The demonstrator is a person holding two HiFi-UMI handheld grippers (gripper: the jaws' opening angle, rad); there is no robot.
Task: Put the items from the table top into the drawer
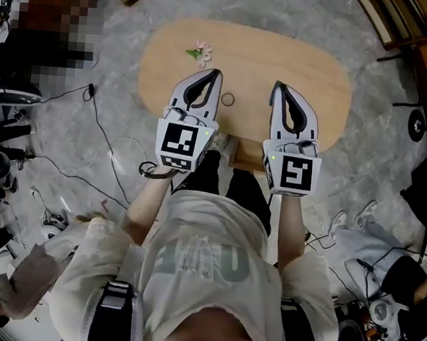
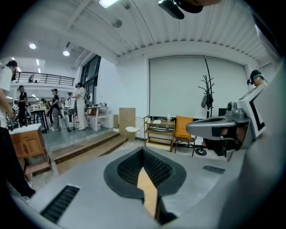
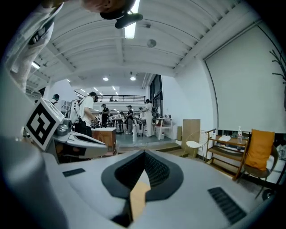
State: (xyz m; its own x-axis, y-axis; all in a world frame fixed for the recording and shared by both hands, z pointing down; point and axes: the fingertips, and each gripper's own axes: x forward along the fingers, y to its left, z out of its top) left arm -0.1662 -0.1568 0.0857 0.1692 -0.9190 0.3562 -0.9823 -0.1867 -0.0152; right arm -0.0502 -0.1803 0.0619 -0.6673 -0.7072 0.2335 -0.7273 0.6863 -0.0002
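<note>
The left gripper (image 1: 217,73) is hovering over the near edge of the oval wooden table (image 1: 295,69) with its jaws pressed together and nothing between them. The right gripper (image 1: 278,85) is hanging beside it in the same way, jaws meeting at the tips and empty.

Just off the left gripper's tip, a small dark ring (image 1: 227,99) is lying flat on the wood. Farther out, toward the far left edge, a little pink and green flower sprig (image 1: 201,52) is resting. Under the near edge, between the two grippers, a wooden block is showing that is probably the drawer (image 1: 238,152); how far it is pulled out I cannot tell.

The ring is posing the main risk. It is thin and flat, so jaws coming down shut, or closing at a slant, are likely to skid it across the top or flick it over the edge. The sprig is looking light and soft, so a hard squeeze may crush it. With the drawer barely showing, anything let go early is likely to land on the floor.
</note>
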